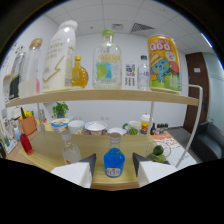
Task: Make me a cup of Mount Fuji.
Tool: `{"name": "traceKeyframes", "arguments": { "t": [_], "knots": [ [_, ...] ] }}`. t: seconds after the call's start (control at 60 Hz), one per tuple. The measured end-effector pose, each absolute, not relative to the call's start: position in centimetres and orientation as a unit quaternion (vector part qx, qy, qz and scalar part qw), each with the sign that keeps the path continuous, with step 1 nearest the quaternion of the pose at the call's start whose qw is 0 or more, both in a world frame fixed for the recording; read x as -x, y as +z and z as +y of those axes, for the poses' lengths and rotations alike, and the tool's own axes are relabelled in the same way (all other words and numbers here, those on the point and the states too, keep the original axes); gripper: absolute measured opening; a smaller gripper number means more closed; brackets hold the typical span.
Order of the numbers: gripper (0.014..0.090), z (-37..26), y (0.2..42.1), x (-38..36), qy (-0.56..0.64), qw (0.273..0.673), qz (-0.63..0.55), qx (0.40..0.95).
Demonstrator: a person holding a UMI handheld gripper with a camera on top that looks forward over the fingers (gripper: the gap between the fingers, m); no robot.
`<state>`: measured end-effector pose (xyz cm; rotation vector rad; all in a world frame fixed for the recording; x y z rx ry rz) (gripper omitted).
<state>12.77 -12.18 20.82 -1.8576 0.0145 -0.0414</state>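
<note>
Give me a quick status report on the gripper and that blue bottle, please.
Gripper open. Blue bottle upright on the counter, standing between the fingers, gaps either side. Clear glass bottle close by, beside one finger.

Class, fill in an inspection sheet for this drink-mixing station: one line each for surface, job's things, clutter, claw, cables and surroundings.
Surface: light wooden counter under a wooden shelf.
Job's things: blue bottle standing on the counter between the claw's fingers; clear bottle beside it; on the shelf a white bottle, small orange bottle, clear green-label bottle and yellow carton.
Clutter: cups and bowls along the back of the counter, a lime, a small plant.
Claw: claw open, a gap either side of the blue bottle.
Cables: nothing seen.
Surroundings: white wall, ceiling vent, dark door.
</note>
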Motion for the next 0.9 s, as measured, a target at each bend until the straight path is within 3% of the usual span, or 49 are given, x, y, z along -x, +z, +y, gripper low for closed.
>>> {"name": "traceKeyframes", "arguments": {
  "t": [0.2,0.417,0.667,0.9],
  "knots": [
    [0.0376,-10.4,18.2,-12.9,-0.005,0.572,-0.004,0.821],
    [0.0358,-10.9,18.5,-13.0,-0.001,0.572,0.001,0.820],
    [0.0359,-15.7,22.1,-12.6,0.007,0.597,-0.003,0.802],
    [0.0358,-21.8,15.4,-12.7,0.016,0.555,0.031,0.831]
  ]
}}
